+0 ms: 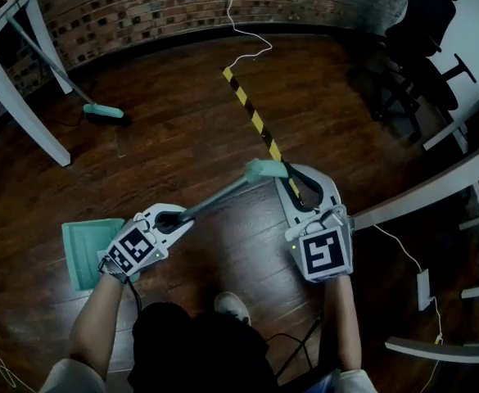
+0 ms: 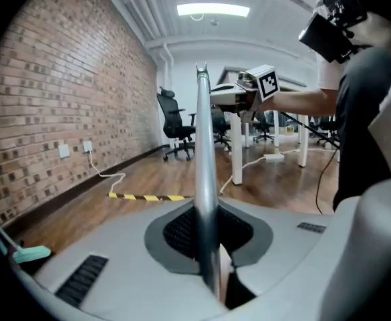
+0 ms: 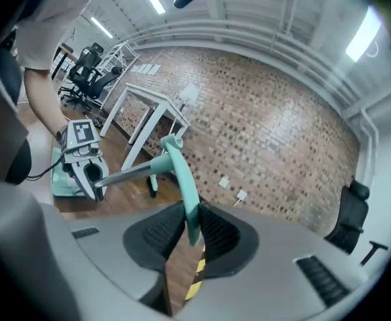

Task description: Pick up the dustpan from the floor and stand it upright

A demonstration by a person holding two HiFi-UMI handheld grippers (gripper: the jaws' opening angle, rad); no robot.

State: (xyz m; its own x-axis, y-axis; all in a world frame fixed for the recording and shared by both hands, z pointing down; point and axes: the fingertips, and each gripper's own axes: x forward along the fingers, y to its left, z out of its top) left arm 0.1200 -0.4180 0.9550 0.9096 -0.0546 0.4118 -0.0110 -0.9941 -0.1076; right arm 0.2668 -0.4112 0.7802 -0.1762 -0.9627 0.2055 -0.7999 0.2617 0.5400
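The teal plastic dustpan is at the near left, its pan low over the dark wooden floor beneath your left hand; whether it touches the boards cannot be told. Its long silver metal handle runs to the right and ends in a curved teal grip. Your left claw pinches the metal shaft, and your right claw pinches the teal grip. Beyond the grip, a yellow-and-black striped tape runs away across the floor. At the far left a teal-headed broom stands beside a white desk, before the brick wall.
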